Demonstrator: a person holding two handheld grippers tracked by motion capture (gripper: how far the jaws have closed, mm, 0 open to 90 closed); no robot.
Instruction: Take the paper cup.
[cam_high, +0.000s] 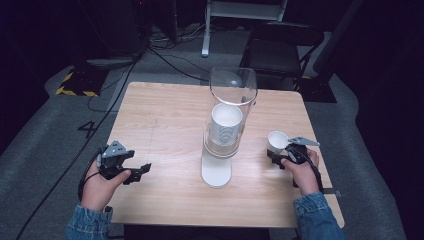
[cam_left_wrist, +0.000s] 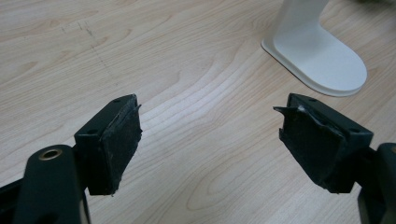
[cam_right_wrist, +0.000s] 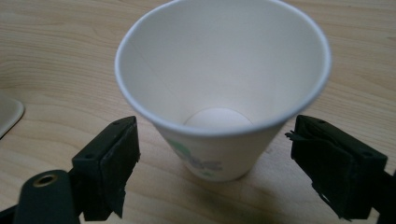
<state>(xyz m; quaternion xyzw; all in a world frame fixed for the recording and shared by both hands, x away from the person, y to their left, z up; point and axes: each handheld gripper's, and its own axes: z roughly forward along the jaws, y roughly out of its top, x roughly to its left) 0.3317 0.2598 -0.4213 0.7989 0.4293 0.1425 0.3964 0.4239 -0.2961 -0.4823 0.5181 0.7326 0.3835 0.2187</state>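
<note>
While one paper cup stands upright on the desk at 3 o'clock of the cup dispenser, the right gripper brackets it, jaws wide on either side without touching. Judged status: one cup is out and set down; the stack in the single dispenser remains, its number unreadable. At 9 o'clock, the left gripper rests idle, jaws wide over bare wood. Count: two grippers.
</note>
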